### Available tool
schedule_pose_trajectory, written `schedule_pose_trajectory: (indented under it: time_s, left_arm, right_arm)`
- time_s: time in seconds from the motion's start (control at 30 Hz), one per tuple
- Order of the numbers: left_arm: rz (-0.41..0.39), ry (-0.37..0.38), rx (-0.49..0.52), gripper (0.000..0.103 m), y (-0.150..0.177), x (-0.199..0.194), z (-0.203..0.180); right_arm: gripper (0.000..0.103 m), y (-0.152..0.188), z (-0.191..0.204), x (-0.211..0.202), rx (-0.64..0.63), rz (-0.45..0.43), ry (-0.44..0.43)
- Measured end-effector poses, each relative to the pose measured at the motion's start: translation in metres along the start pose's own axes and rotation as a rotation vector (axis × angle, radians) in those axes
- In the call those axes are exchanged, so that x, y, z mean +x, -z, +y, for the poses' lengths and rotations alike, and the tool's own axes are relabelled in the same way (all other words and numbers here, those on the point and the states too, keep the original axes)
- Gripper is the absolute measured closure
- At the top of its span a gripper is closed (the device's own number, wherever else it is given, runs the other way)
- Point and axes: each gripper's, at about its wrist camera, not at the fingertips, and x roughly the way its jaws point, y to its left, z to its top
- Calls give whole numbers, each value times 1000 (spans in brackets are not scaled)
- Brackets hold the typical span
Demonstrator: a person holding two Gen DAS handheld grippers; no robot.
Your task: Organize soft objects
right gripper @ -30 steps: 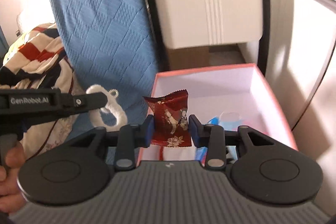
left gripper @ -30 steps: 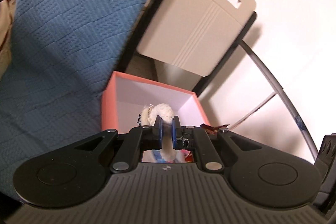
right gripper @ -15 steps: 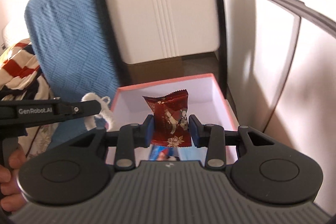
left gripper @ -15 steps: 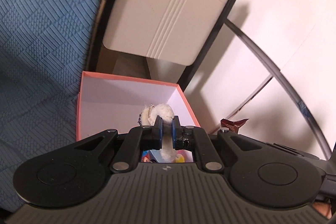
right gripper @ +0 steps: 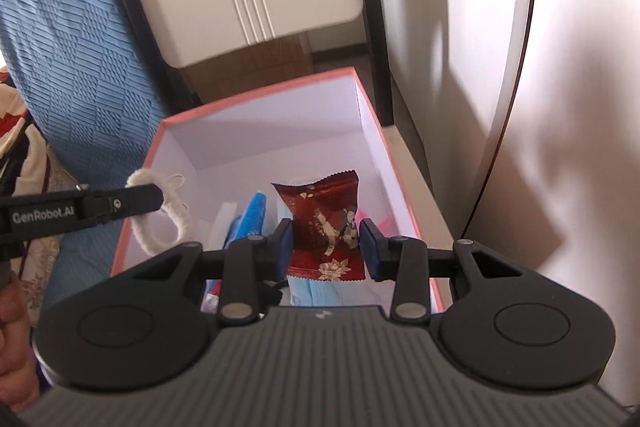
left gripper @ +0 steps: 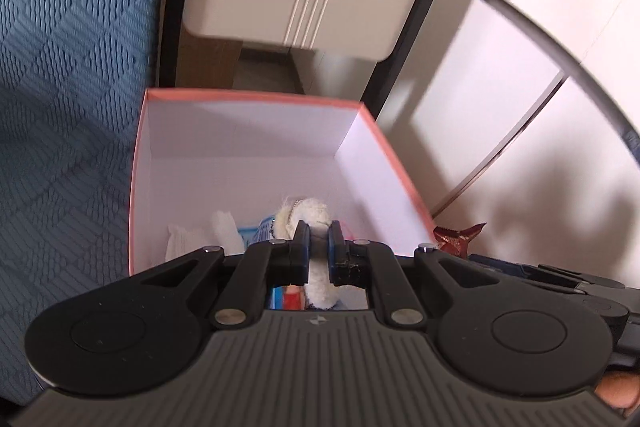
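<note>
Sitting clamped between the right gripper's [right gripper: 326, 243] jaws: red packet [right gripper: 324, 223].

White fluffy loop [left gripper: 318, 269] and red packet [right gripper: 326, 227] above pink box [right gripper: 256, 95].

Left gripper [left gripper: 318, 245] pinches fluffy white loop [left gripper: 316, 267] tight between blue fingers [left gripper: 301, 247]. Below: pink box [left gripper: 256, 95], white inside, with white cloth [left gripper: 188, 237] and blue packet [left gripper: 260, 231] at bottom. Blue blanket [left gripper: 68, 99] beside box. Red wrapper tip [left gripper: 460, 235] pokes in at right.
</note>
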Motion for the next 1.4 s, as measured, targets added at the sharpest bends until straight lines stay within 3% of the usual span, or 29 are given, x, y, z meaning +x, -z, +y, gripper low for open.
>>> schedule_pose_trajectory:
  time_s: [0.3,0.37,0.4,0.43,0.63,0.97,1.27,1.4]
  left_arm:
    - [24,-12,-4,91,0,11,4]
    - [27,-17,-14,77,-2,12,6]
    - [35,-20,-22,55,-2,12,7]
    - [42,-25,-25,49,-3,11,8]
    - [-29,-12,35,48,-22,-24,-7]
    - [-150,-1,104,48,-45,-105,-24]
    - [-200,60,64,48,-36,-153,-9]
    - [-220,60,94,48,-27,-172,-6]
  right_arm:
    - [64,-4,-3,17,8,25,1]
    - [60,-4,-4,19,17,34,1]
    - [57,-5,-4,19,21,37,4]
    - [54,-6,-4,19,21,38,11]
    - [53,-14,-3,1,45,14,-2]
    - [53,-46,26,-69,-15,-129,-30]
    - [53,-34,54,-108,-48,-172,-21]
    - [53,-20,68,-122,-47,-187,2]
